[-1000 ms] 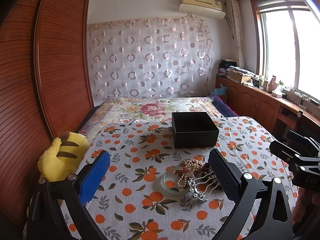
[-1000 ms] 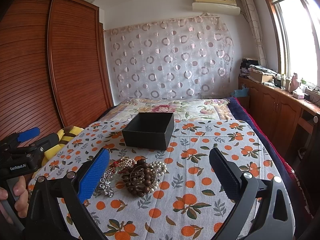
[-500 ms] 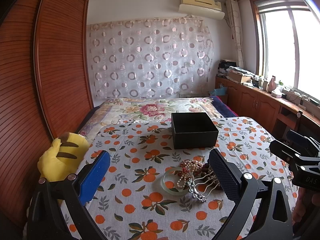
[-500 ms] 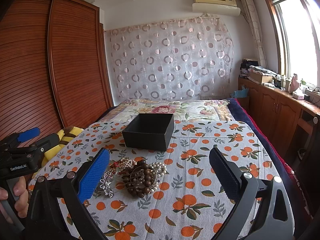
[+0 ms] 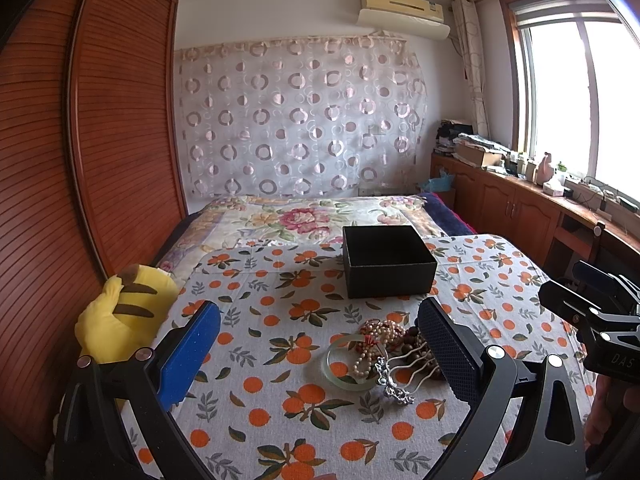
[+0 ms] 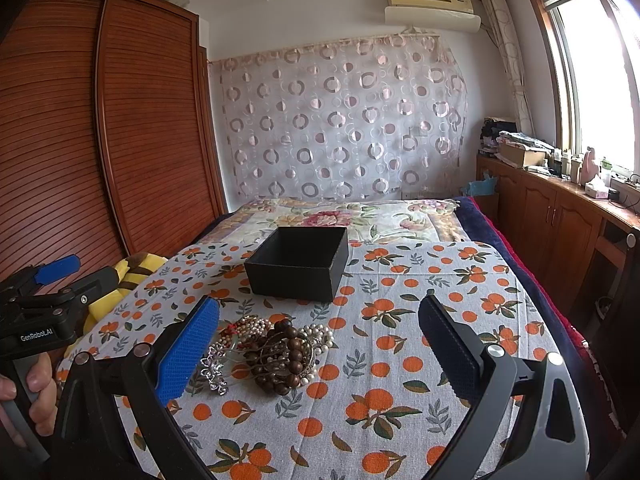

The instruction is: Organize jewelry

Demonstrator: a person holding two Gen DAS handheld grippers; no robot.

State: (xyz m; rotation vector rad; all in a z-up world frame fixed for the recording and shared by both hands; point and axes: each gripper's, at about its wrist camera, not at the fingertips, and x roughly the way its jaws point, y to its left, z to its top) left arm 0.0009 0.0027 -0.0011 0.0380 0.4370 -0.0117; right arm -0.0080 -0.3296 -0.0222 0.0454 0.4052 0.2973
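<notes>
Left tool (image 5: 318, 354) and right tool (image 6: 319, 342) both gaped wide, gripping nothing, one jewelry heap (image 6: 266, 350) on the bed (image 6: 400, 392), one black box (image 6: 298, 264) just behind, one yellow plush (image 5: 122, 314) at bedside.

We look along our right gripper (image 6: 319, 340), its two fingers spread wide with nothing between them, hanging above the orange-print cloth (image 6: 400, 320). Just beside the blue pad of the near finger (image 6: 188, 354) lies the heap of jewelry (image 6: 266, 350): dark wooden beads (image 6: 286, 362) on top, pearl strands (image 6: 320, 334) tangled around them and a silver piece (image 6: 214, 368) at the left edge. Beyond the heap, near but apart from it, stands the black box (image 6: 298, 264), lidless and open. At the left we see our left gripper (image 6: 44, 292) in our hand (image 6: 32, 396), with a yellow plush toy (image 6: 120, 280) behind it. Its fingertips are cut off too much for us to tell how they stand.
</notes>
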